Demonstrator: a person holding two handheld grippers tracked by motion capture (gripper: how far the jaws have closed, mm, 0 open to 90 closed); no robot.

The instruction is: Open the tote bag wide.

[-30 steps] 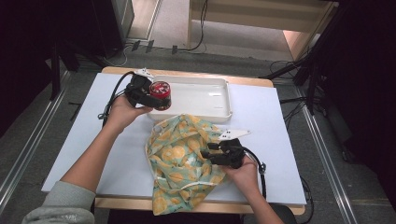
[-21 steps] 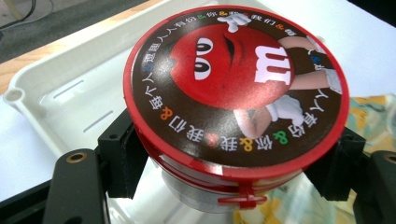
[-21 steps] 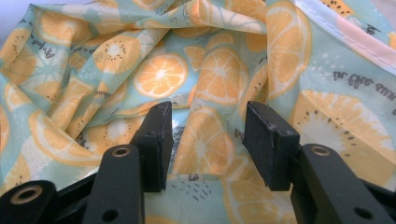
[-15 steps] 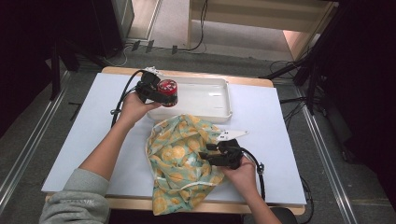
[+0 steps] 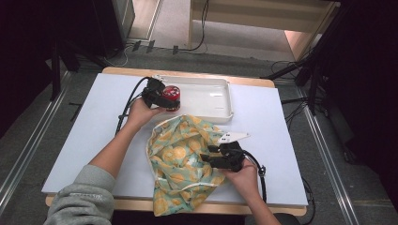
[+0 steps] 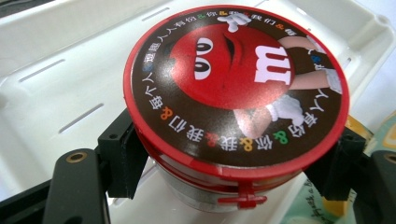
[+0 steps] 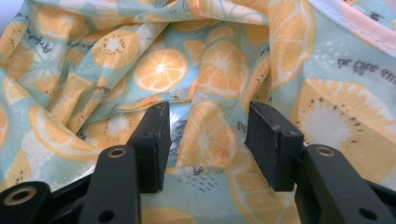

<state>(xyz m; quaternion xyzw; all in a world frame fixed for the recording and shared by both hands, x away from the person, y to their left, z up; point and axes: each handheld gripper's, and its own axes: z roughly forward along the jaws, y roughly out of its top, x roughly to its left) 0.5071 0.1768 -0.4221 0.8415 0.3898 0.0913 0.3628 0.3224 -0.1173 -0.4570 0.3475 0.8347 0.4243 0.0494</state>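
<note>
Gripping the red-lidded candy tub by its sides, the left claw holds it upright over the near-left corner of the white tray, just beyond the fruit-print bag. The right claw, jaws just widening, loosely straddles a fold of the bag, which lies crumpled on the white worktop.

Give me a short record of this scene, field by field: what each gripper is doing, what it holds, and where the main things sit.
left gripper: shut on the candy tub, jaws on its sides
candy tub: red lid, held over the near edge of the white tray
right gripper: open, jaws apart over the fruit-print cloth bag, fabric between them, not pinched
fruit-print cloth bag: crumpled on the table, in front of the tray
</note>
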